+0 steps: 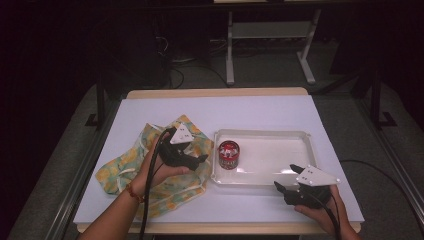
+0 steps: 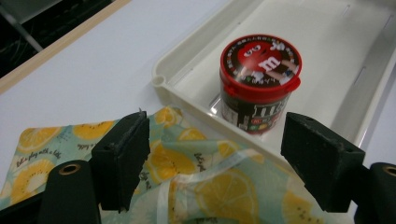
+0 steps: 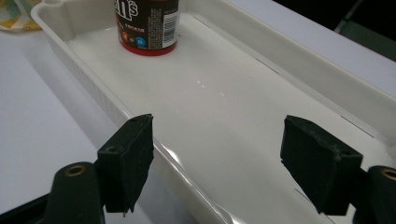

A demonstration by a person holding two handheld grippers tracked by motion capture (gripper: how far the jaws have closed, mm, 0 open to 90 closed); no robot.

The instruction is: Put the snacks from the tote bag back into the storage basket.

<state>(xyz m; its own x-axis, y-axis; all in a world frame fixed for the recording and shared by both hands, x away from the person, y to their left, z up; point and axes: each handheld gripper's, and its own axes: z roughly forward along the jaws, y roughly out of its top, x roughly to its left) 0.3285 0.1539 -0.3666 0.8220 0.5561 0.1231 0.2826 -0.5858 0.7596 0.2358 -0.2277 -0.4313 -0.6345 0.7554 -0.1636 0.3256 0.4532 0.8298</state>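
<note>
we hold the left gripper [image 1: 200, 159] above the right edge of the lemon-print cloth bag [image 1: 117, 170], which lies flat on the left half of the white table [image 1: 260, 107]. its jaws stand wide apart and grip nothing; in the left gripper view they frame the candy tub [image 2: 259, 84] just beyond. the tub stands upright, red lid on, in the near-left corner of the white tray [image 1: 305, 172], and the tray sits just right of the bag, its left wall touching or almost touching the cloth. we hold the right gripper [image 1: 286, 178] at the tray's near-right corner, jaws likewise wide apart and empty; in the right gripper view they straddle the tray's near rim [image 3: 140, 126]. we judge the step in hand to be the approach to the tub, with no grasp yet made. the next move calls for the left gripper to advance to the right over the tray wall, lower until the jaws flank the tub body below the lid, and close squarely. we advise clearing the wall first, since a low approach could catch the rim or tip the tub.
</note>
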